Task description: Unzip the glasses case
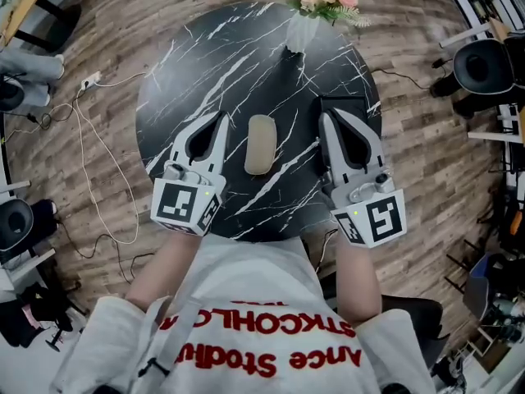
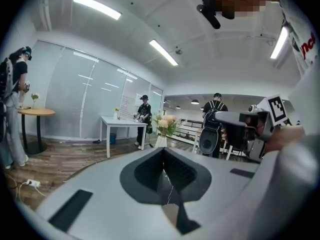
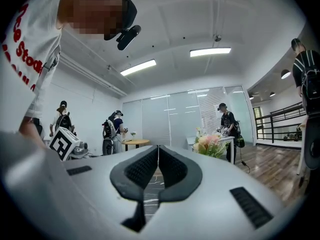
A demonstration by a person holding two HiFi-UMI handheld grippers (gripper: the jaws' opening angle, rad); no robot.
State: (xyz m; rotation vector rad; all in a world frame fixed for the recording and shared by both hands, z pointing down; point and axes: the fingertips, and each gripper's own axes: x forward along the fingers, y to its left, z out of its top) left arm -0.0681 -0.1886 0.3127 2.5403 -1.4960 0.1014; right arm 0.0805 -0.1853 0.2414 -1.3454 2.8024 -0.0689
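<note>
Black with white marble veins, the round surface holds little, and the glasses case sits at about its middle, so there is free room on every side of it. The case is a beige oblong lying flat, with its long axis running away from the person. It looks closed all round. The zip and its pull are too small to make out, so I cannot tell at which end of the case the pull sits.

Just left of the case, near but not touching it, is the left hand-held gripper. Its jaws are clenched together with nothing between them, as its own view shows. The right hand-held gripper is on the other side of the case, also apart from it, clenched and empty.

Both point roughly level past the case and flank it evenly. I read this as a ready stance: one tool placed to steady the body of the case, the other to take the pull. Neither can do so until its jaws part.

Beyond the case, at the far rim, stands a white vase of flowers, well apart from the case and out of the working space. Farther out lies the wooden floor, with a cable trailing to the left of the case.
</note>
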